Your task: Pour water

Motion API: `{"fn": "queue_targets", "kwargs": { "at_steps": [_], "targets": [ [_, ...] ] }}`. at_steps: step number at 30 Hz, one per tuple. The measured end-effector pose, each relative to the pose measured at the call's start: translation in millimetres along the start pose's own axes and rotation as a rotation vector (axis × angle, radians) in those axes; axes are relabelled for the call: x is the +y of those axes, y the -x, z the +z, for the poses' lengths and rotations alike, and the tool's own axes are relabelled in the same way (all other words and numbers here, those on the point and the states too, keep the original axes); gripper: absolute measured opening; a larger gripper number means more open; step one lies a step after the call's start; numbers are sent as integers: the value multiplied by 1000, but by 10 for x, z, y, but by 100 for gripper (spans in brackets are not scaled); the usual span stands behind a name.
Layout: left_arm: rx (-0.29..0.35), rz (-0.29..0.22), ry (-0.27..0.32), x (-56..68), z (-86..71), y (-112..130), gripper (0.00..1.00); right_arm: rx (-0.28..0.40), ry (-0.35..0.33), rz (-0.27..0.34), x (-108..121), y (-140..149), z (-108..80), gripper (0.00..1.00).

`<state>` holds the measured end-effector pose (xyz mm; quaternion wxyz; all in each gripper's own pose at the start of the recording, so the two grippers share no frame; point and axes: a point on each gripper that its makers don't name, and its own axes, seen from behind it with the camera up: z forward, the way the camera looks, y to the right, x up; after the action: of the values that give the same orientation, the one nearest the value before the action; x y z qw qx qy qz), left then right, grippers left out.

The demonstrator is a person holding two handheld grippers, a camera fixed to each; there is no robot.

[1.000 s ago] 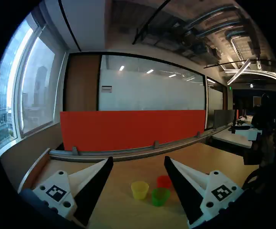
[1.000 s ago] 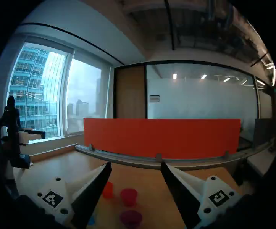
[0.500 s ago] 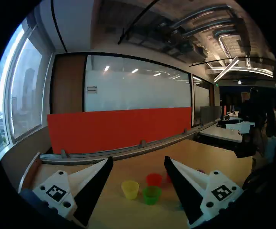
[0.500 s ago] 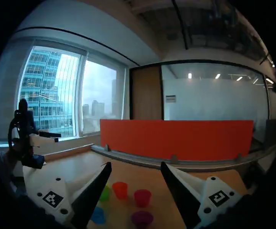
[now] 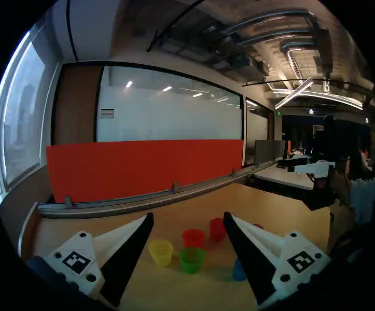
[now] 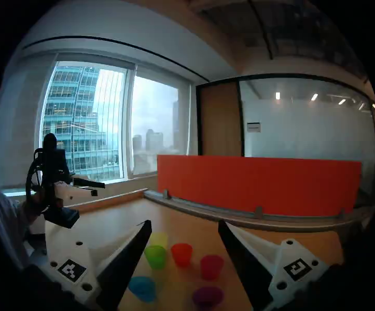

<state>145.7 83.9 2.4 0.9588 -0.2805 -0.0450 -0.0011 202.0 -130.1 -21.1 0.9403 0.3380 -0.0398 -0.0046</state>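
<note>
Left claw [image 5: 186, 215] hangs level, spread wide; right claw [image 6: 183, 223] spread wide alike.

We see a yellow cup [image 6: 158, 240], green cup [image 6: 155, 256], red cup [image 6: 181, 254], pink cup [image 6: 211, 266], purple cup [image 6: 207, 297] and blue cup [image 6: 143, 288] on a tan table [image 6: 109, 222]. The divider [image 6: 260, 184] is flat orange-red. Our fingers [image 6: 254, 246] are white with black inner faces, and each marker [image 6: 297, 269] is a black-and-white block pattern.

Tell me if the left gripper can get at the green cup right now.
Probably yes. The left gripper is open and empty, and the green cup stands frontmost, straight ahead between its fingers; only the yellow cup close beside it might get nudged.
</note>
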Motion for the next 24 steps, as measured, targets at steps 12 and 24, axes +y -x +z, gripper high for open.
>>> {"fn": "queue_targets", "kwargs": {
  "at_steps": [12,24],
  "targets": [
    [-23,7,67,54,82,141,100,-68,-121,-20,-218,212,114,100],
    [-89,7,111,63,206,394,100,-171,-226,-71,-405,599,147,100]
  ]
}}
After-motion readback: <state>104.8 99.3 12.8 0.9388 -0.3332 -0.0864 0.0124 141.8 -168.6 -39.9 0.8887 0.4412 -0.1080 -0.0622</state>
